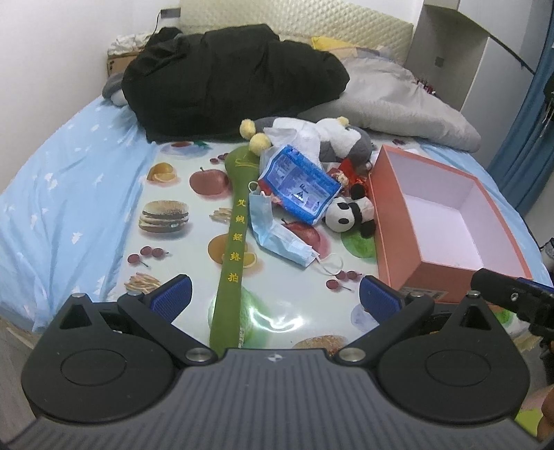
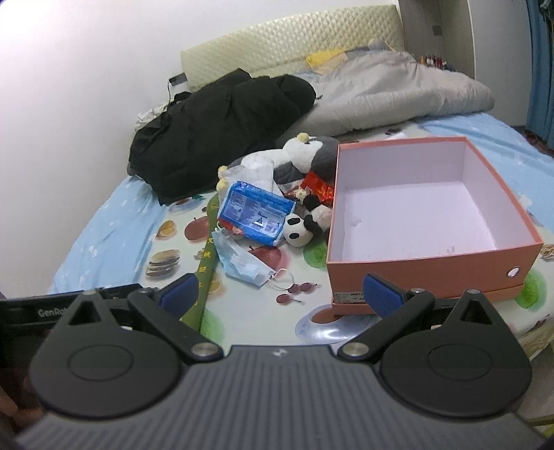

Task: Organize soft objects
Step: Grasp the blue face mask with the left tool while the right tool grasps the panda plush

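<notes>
A pile of soft things lies on a fruit-print mat (image 1: 173, 249) (image 2: 249, 311) on the bed. It holds a small panda plush (image 1: 348, 213) (image 2: 301, 230), a blue tissue pack (image 1: 299, 183) (image 2: 256, 213), a crumpled blue face mask (image 1: 280, 239) (image 2: 242, 264), a grey and white plush (image 1: 342, 138) (image 2: 308, 152) and a long green padded stick (image 1: 233, 249) (image 2: 206, 273). An empty orange box (image 1: 443, 221) (image 2: 415, 214) stands right of the pile. My left gripper (image 1: 275, 296) hovers open above the stick's handle. My right gripper (image 2: 280, 294) hovers open near the box's front corner.
A black jacket (image 1: 225, 83) (image 2: 214, 121) and a grey quilt (image 1: 398, 100) (image 2: 398, 90) lie at the bed's far end by the padded headboard (image 1: 294, 24). Light blue sheet (image 1: 62, 194) spreads to the left. A blue curtain (image 1: 526, 138) hangs at the right.
</notes>
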